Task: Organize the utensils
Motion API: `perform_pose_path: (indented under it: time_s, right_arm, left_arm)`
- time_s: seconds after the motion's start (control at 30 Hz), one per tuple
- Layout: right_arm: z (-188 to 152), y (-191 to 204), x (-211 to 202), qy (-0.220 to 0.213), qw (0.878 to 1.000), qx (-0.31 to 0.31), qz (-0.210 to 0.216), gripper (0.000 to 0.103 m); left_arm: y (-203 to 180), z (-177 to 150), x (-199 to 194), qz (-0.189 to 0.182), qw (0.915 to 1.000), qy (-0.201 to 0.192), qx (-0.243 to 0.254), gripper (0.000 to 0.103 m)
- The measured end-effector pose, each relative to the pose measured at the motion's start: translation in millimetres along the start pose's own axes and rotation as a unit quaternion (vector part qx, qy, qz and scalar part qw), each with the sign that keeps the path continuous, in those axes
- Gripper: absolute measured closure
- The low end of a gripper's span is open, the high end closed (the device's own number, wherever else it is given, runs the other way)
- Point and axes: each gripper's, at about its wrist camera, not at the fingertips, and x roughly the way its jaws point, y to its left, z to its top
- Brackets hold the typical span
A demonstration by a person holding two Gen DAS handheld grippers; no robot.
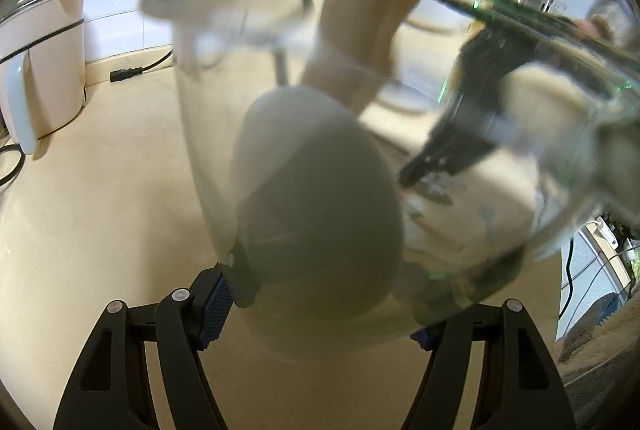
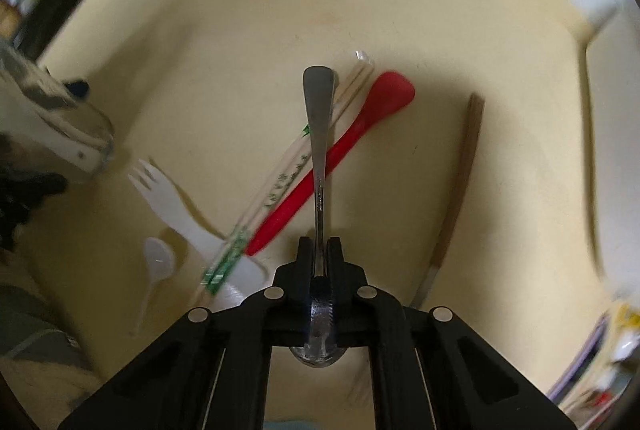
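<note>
A: Left wrist view first. What is the left gripper doing?

B: Its jaws are pinching a clear glass jar that fills the centre and right of the frame, blue pads on either wall. Inside, blurred, a pale spoon leans with its handle toward the top. A white kettle stands at the far left on the tabletop.

A: And the right wrist view?

B: The right gripper, at lower centre, has its jaws pressed together on a metal spoon: bowl at the bottom by the camera, handle running up the frame. Below it on the tabletop lie a red spatula, wrapped chopsticks, a white plastic fork, a small clear spoon and a brown chopstick at the right.

A: How to do this step well?

B: I'd judge the spoon goes into the jar at upper left. Keep the pinch firm, lift clear of the red spatula, enter handle first, and hold the jar steady.
</note>
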Motion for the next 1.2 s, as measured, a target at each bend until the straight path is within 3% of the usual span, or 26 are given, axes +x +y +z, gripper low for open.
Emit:
perform_pose_path:
  time_s: [0.13, 0.2, 0.4, 0.43, 0.47, 0.53, 0.7, 0.77, 0.9, 1.0, 1.1, 1.17, 1.2]
  right_arm:
    - [-10, -13, -25, -0.037, 0.994, 0.066, 0.077, 0.098]
    - [-18, -20, -41, -0.061, 0.985, 0.102, 0.124, 0.098]
    - [-32, -37, -53, -0.088, 0.963, 0.16, 0.199, 0.099]
    - [-35, -38, -51, -0.087, 0.963, 0.164, 0.193, 0.099]
    - [-34, -34, -48, -0.073, 0.975, 0.151, 0.147, 0.098]
    - [-33, -23, -38, -0.062, 0.983, 0.135, 0.11, 0.096]
    - [-14, -6, -37, -0.094, 0.986, 0.111, 0.077, 0.089]
    - [1, 8, -29, -0.086, 0.992, 0.081, 0.053, 0.081]
    - [23, 25, -5, -0.062, 0.998, 0.016, -0.011, 0.075]
    - [32, 36, 6, -0.057, 0.998, -0.018, -0.028, 0.071]
    - [33, 37, 7, -0.055, 0.997, -0.035, -0.034, 0.074]
    - [31, 34, 6, -0.057, 0.997, -0.03, -0.034, 0.092]
    - [31, 31, 5, -0.061, 0.998, -0.022, -0.027, 0.092]
  left_arm:
    - [-1, 0, 0, 0.0, 1.0, 0.0, 0.0, 0.029]
    - [0, 0, 0, 0.0, 1.0, 0.0, 0.0, 0.029]
    - [0, 0, 0, 0.0, 1.0, 0.0, 0.0, 0.029]
    - [-1, 0, 0, 0.0, 1.0, 0.0, 0.0, 0.029]
    - [-1, 0, 0, 0.0, 1.0, 0.0, 0.0, 0.029]
    - [-1, 1, 0, 0.0, 1.0, 0.0, 0.0, 0.029]
    - [-1, 1, 0, 0.0, 1.0, 0.0, 0.0, 0.029]
    - [0, 1, 0, -0.001, 1.0, 0.0, -0.001, 0.029]
    - [2, 1, -1, -0.002, 1.0, 0.0, -0.001, 0.029]
    - [3, 2, -1, -0.002, 1.0, 0.0, -0.002, 0.029]
    - [2, 1, -1, -0.002, 1.0, 0.0, -0.001, 0.029]
    - [2, 1, -1, -0.002, 1.0, 0.0, -0.001, 0.029]
    - [2, 1, -1, -0.002, 1.0, 0.0, -0.001, 0.029]
